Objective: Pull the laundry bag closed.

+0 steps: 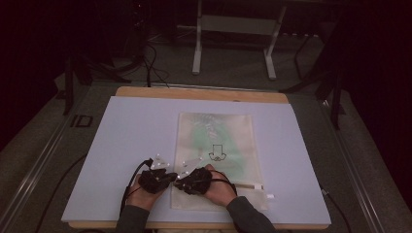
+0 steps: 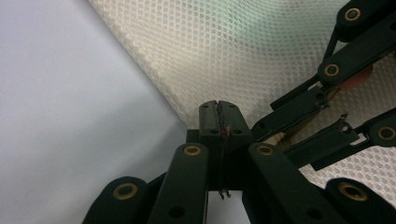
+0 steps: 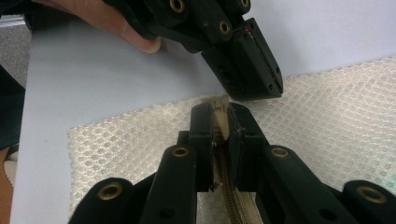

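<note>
A cream-white honeycomb-mesh zip bag lies flat on the pale lilac sheet, a green item and a black arrow-shaped mark showing through it. Its near left corner sits right at the two grippers. The left gripper is clamped on the mesh edge; the right gripper pinches the bag's beige zipper pull, its beige zipper tape running back between the jaws.
</note>
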